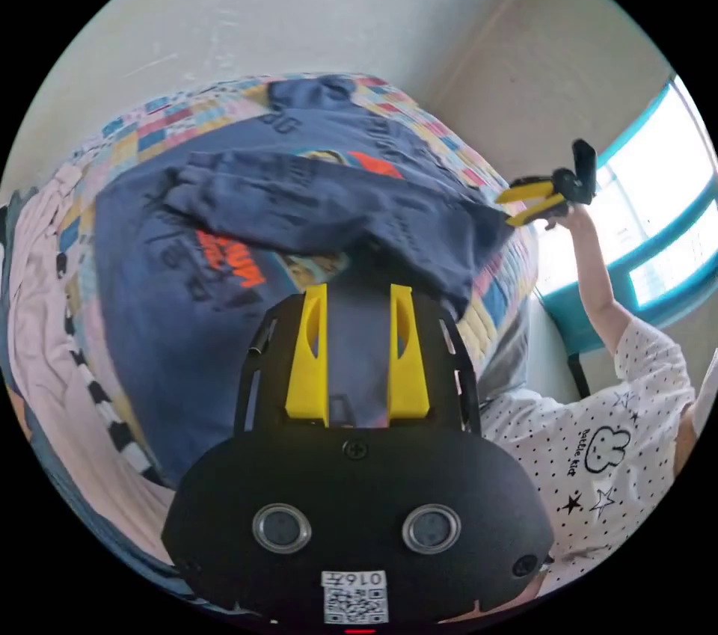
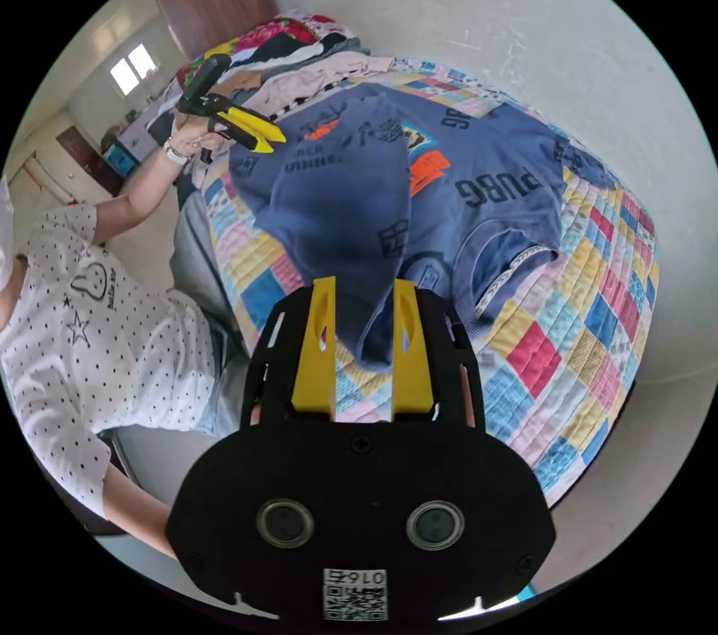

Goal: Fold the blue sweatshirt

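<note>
— Where does the light come from?
— Daylight, mostly from the window (image 1: 658,216) at the right edge of the left gripper view; its panes are blown out to white glare.
— And the rest?
— Bright and even, with soft shadows under the folds of the blue sweatshirt (image 2: 419,179). Fisheye bending curves the wall (image 2: 523,29) and the quilt (image 2: 598,276) toward the rim, and black corners surround each circle.

Sweatshirt print: "PUBG" and "96" stood in dark letters on the blue sweatshirt (image 2: 479,194).
Other sweatshirt lettering: too distorted to read.
</note>
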Available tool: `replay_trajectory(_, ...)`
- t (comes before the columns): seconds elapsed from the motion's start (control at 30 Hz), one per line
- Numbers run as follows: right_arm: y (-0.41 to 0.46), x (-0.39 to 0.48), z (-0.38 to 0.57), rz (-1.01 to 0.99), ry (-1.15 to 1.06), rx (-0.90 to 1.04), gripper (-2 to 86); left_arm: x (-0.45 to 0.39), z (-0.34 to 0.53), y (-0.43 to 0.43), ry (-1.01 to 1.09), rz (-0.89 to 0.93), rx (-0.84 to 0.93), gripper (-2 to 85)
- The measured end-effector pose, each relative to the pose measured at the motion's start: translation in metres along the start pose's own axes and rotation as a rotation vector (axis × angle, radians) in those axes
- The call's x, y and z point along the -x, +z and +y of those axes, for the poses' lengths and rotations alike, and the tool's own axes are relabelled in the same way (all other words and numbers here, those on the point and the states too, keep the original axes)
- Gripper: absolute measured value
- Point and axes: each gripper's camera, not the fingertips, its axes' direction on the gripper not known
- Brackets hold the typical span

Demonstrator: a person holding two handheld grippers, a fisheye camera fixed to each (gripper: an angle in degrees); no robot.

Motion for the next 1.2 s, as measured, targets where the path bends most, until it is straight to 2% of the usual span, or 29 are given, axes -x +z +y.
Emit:
replay_trajectory(0.17,0.004,0.024,0.016,0.143,-0.026,0.007,12.3,-0.068,0.021,0.021,0.027,-0.002,-0.061,11.1)
replay_trajectory(0.27,0.005,0.032,0.022,0.188,-0.042,0.007,12.0,-0.095,0.023,0.028,0.036,-0.064,-0.087,11.1)
replay_trajectory(0.4,0.005,0.031,0.03,0.181,-0.03,0.004,11.5,-0.124,0.016,0.04,0.063,-0.046,-0.1,11.1)
replay_trajectory(0.53,0.007,0.03,0.036,0.172,-0.029,0.011,11.0,-0.131,0.012,0.056,0.003,-0.166,-0.046,10.6)
replay_trajectory(0.67,0.012,0.03,0.041,0.168,-0.034,0.018,9.7,-0.142,0.018,0.059,-0.002,-0.245,-0.067,10.1)
replay_trajectory(0.8,0.017,0.027,0.042,0.139,-0.048,-0.009,4.4,-0.153,0.012,0.075,0.005,-0.259,-0.055,6.6)
replay_trajectory(0.9,0.016,0.027,0.045,0.13,-0.075,0.009,1.7,-0.166,0.012,0.07,0.075,-0.233,-0.025,1.1)
replay_trajectory(1.1,-0.018,0.035,0.065,0.051,-0.149,-0.136,0.8,-0.169,0.02,0.042,0.169,-0.079,-0.026,-0.1)
replay_trajectory(1.2,0.015,0.037,0.075,0.041,-0.147,-0.028,1.1,-0.168,0.027,0.067,0.172,-0.051,0.037,0.1)
